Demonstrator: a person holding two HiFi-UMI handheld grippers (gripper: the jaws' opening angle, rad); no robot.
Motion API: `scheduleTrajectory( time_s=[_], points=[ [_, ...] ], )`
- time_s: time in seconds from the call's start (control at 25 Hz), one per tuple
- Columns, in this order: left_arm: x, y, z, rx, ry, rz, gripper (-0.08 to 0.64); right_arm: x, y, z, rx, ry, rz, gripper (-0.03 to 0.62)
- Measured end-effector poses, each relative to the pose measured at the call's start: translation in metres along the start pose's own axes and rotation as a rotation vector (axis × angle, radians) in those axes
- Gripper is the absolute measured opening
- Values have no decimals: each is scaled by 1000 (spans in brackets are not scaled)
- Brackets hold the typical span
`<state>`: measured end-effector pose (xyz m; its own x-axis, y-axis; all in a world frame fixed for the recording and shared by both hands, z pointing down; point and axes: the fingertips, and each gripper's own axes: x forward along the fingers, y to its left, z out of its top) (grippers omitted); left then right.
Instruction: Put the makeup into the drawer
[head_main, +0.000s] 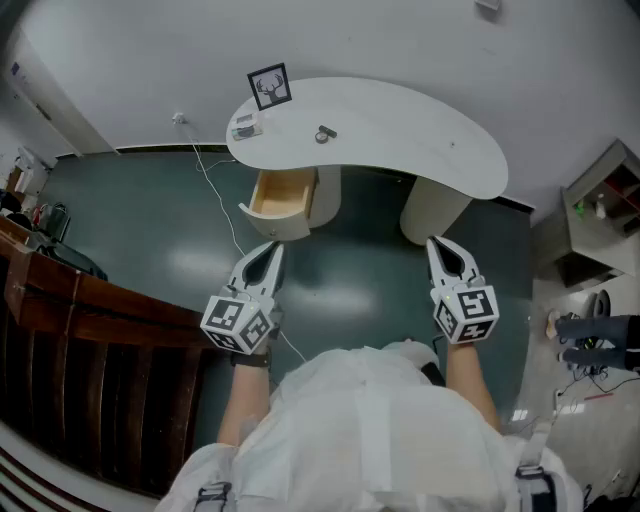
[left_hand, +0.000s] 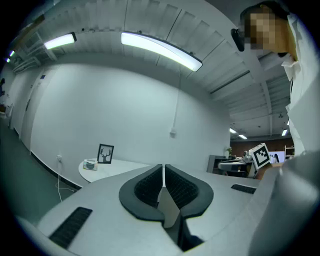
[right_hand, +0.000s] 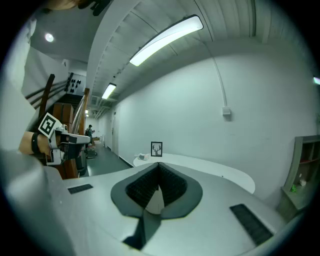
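Note:
A white curved table (head_main: 400, 130) stands ahead by the wall, with an open wooden drawer (head_main: 280, 197) under its left side. A small dark makeup item (head_main: 325, 133) lies on the tabletop. My left gripper (head_main: 272, 247) and right gripper (head_main: 437, 243) hang side by side over the dark floor, well short of the table. Both point toward it. In the left gripper view my left gripper (left_hand: 163, 167) has its jaws pressed together with nothing between them. My right gripper (right_hand: 159, 165) in its own view is likewise shut and empty.
A framed deer picture (head_main: 269, 86) and a small box (head_main: 245, 126) sit at the table's left end. A white cable (head_main: 215, 190) runs down from the wall across the floor. A wooden counter (head_main: 80, 300) lines the left side, and a shelf unit (head_main: 600, 210) stands at the right.

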<state>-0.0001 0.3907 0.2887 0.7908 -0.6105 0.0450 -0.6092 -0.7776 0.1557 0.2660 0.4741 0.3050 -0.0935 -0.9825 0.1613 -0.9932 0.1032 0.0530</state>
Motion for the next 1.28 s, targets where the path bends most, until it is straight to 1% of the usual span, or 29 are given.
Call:
scheduleTrajectory(
  time_s=[0.24, 0.56, 0.72, 0.88, 1.08, 1.28],
  points=[
    [1, 2, 2, 3, -5, 4, 28, 2, -2, 2, -8, -1, -7, 9],
    [-1, -7, -1, -2, -3, 1, 28, -8, -6, 0, -13, 6, -3, 9],
    [-7, -7, -1, -1, 5, 6, 28, -12, -5, 2, -33, -4, 5, 9],
    [-17, 0, -4, -4, 12, 23, 29, -16, 3, 1, -11, -28, 24, 9],
    [-31, 9, -8, -9, 17, 38, 28, -10, 10, -6, 0, 5, 33, 9],
    [-44, 23, -15, -37, 16, 75, 28, 0, 23, -10, -13, 35, 61, 9]
  ],
)
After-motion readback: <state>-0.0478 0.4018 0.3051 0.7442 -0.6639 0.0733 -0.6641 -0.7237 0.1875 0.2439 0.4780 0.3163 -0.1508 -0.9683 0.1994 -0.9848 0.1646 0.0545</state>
